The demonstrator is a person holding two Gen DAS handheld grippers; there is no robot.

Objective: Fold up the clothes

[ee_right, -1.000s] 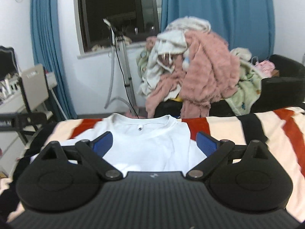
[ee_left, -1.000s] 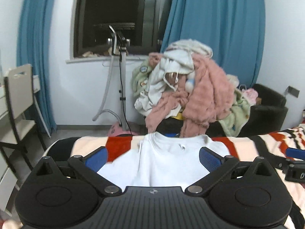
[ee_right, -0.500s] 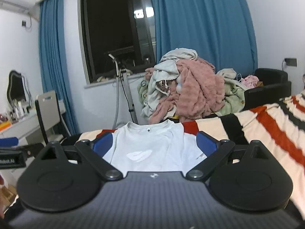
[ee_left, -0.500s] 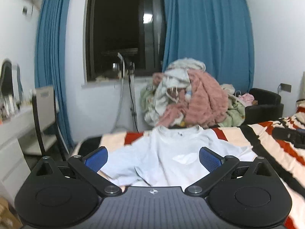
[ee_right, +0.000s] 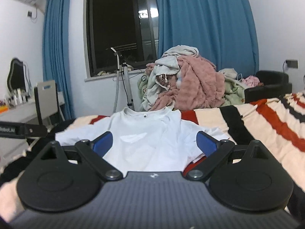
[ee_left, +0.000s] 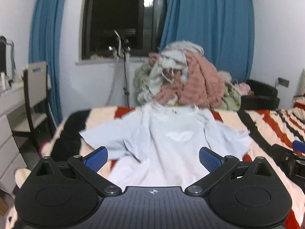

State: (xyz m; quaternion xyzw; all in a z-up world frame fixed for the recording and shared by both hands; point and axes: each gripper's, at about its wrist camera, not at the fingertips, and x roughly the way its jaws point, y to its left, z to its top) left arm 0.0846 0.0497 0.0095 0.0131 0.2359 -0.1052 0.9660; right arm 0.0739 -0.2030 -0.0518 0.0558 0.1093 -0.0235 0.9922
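We've got the white tee (ee_left: 171,143) laid flat on the striped blanket (ee_right: 257,122), both grippers (ee_left: 153,157) (ee_right: 154,142) spread wide, holding nothing. Next we'd probably grab 1 sleeve.

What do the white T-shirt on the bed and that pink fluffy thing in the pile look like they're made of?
The white short-sleeved T-shirt looks like thin, matte cotton jersey: it lies limp with soft creases. The pink fluffy garment in the heap looks like plush fleece, thick and ridged, though its blurry texture leaves the exact fabric open.
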